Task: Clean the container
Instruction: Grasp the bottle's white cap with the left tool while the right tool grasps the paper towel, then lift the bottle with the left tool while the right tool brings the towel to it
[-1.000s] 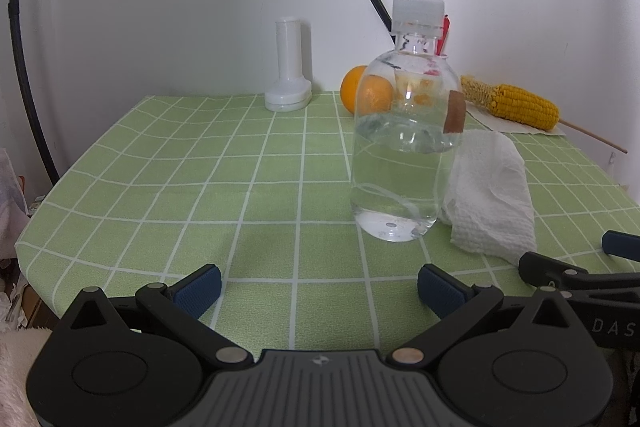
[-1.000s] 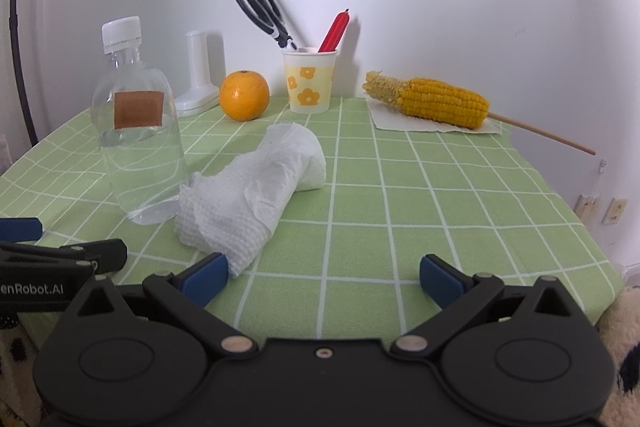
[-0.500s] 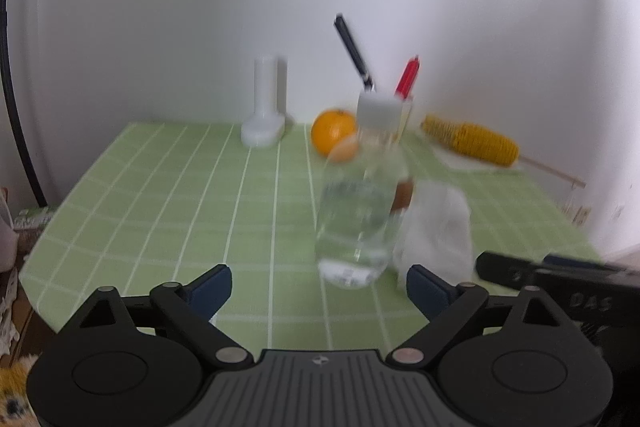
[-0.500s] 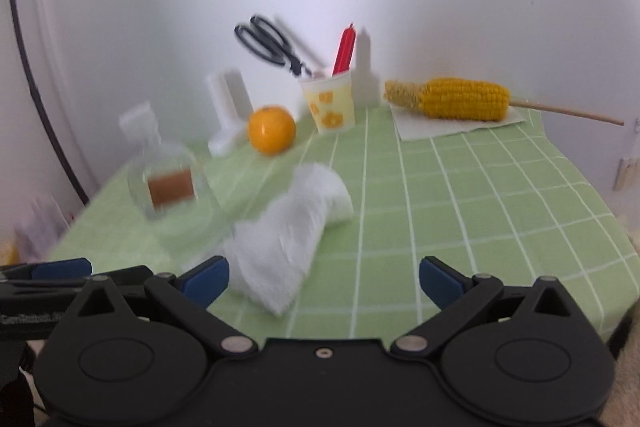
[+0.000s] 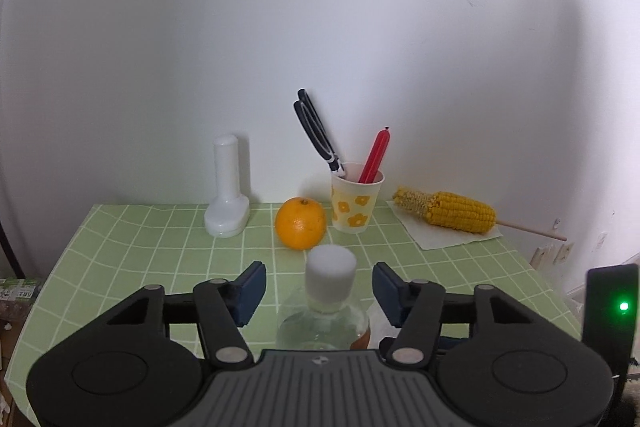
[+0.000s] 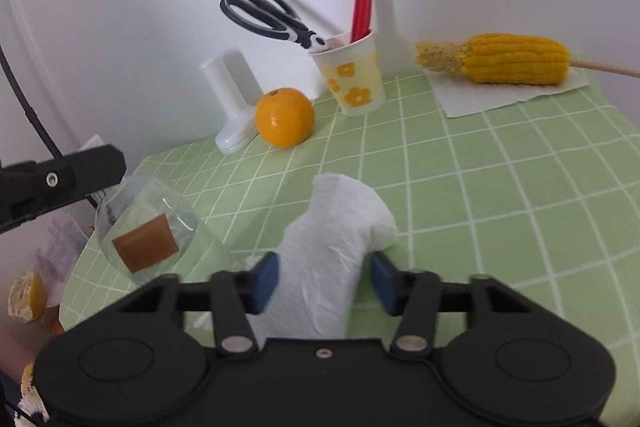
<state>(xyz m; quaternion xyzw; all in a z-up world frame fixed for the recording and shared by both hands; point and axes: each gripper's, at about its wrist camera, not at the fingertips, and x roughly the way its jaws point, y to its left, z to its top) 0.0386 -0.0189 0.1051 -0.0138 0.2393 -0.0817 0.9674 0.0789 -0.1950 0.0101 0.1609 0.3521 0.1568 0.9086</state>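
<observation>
A clear glass bottle (image 5: 322, 327) with a white cap (image 5: 330, 273) and a brown label stands between the open fingers of my left gripper (image 5: 319, 287); the pads stand apart from it on both sides. It also shows in the right wrist view (image 6: 146, 229), under the left gripper's finger. A crumpled white paper towel (image 6: 336, 239) lies on the green checked tablecloth (image 6: 500, 187). My right gripper (image 6: 325, 281) is open with its blue pads either side of the towel's near end.
At the back stand a white plastic holder (image 5: 228, 199), an orange (image 5: 300, 223), a flowered paper cup (image 5: 356, 201) with scissors (image 5: 316, 131) and a red stick, and a corn cob (image 5: 452, 213) on a napkin. The wall is just behind.
Both grippers have moved forward and risen. The left gripper now straddles the bottle's neck. The right gripper has tilted and come down around the paper towel. The jaws stand narrower than before.
</observation>
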